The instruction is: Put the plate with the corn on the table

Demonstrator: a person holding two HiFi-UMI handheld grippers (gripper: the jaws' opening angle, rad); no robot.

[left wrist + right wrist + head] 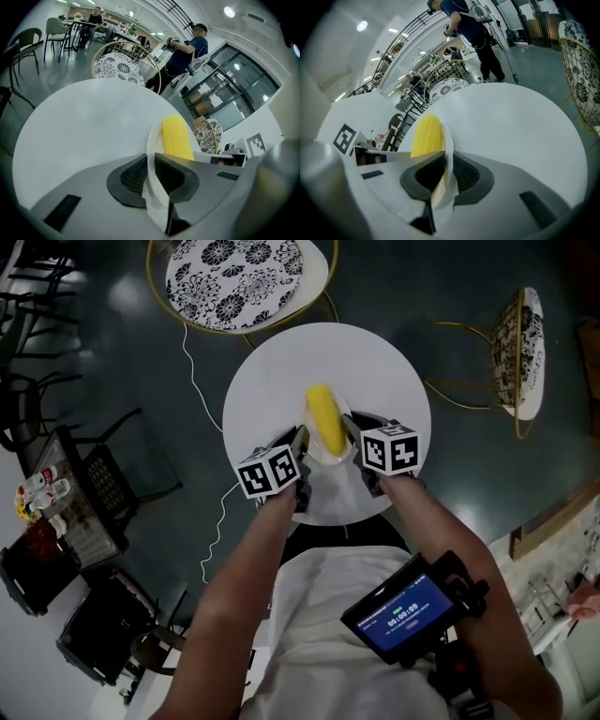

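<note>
**Both grippers pinch the corn plate over the table**

Head view: the corn (322, 415) lies on the plate (326, 455), over the near half of the white table (281, 371). The left gripper (302, 440) and right gripper (352, 429) cover the plate's side rims, so contact with the tabletop is unclear.

Left gripper view: the jaws are nearly together, clamping the plate's rim.

Right gripper view: the jaws clamp the opposite rim; the plate's underside is hidden.

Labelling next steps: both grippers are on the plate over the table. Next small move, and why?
Probably lower the plate level onto the table, jaws shut: left gripper and right gripper each clamp its rim, the corn lies loose, and touchdown can't be confirmed.
</note>
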